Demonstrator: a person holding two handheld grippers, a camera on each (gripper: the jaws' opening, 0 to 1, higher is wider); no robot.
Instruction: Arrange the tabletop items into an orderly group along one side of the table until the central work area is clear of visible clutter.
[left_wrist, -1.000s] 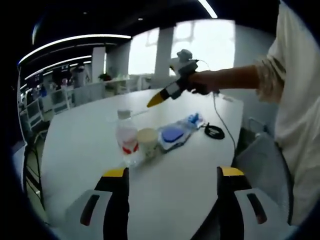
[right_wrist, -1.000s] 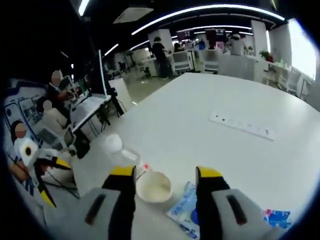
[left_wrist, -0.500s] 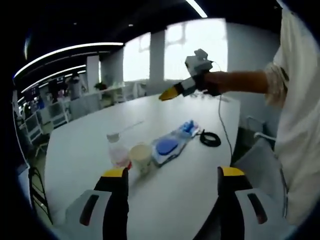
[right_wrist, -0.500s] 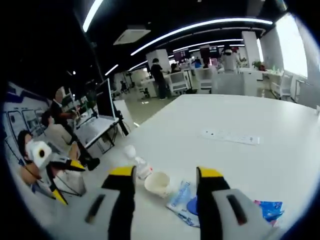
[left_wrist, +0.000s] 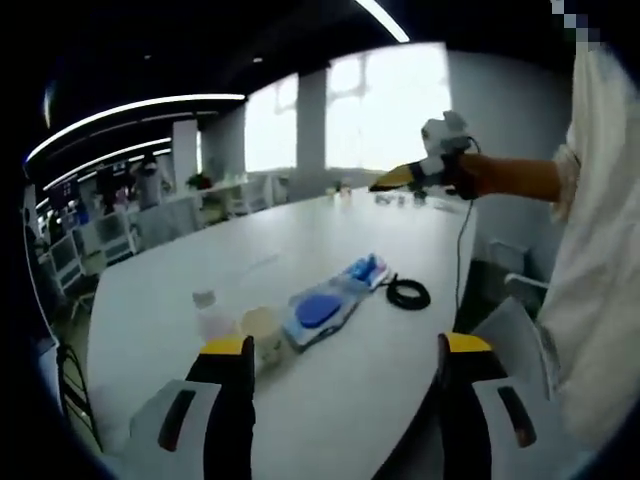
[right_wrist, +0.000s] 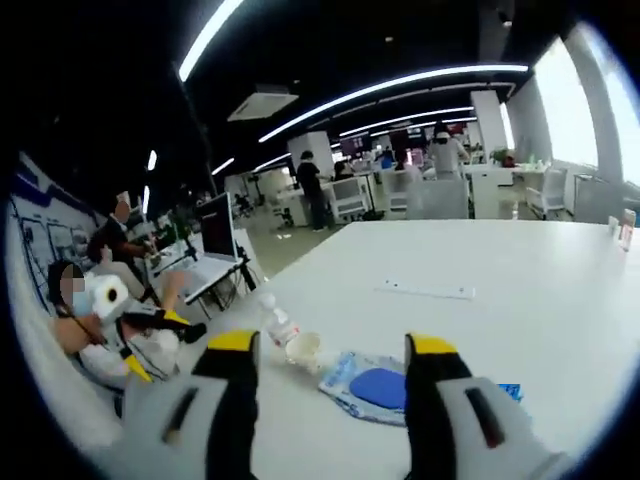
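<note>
Items sit grouped near the table (left_wrist: 180, 290) edge: bottle (left_wrist: 212, 318), paper cup (left_wrist: 262, 330), blue pouch (left_wrist: 318, 310), cable coil (left_wrist: 407, 293). I judge the cup light and crushable; grip its rim gently. Left claw (left_wrist: 344, 350) and right claw (right_wrist: 332, 345) both gape wide, empty

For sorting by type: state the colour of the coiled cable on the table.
Black: the coiled cable shows best in the left gripper view.

1. My left gripper (left_wrist: 340, 360) hangs open over the bare near edge of the table (left_wrist: 400, 370).
2. Ahead, bottle (left_wrist: 212, 318), cup (left_wrist: 262, 328), blue packet (left_wrist: 322, 309) and black cable coil (left_wrist: 407, 293) form a line across my path.
3. Beyond them the white top lies open.
</note>
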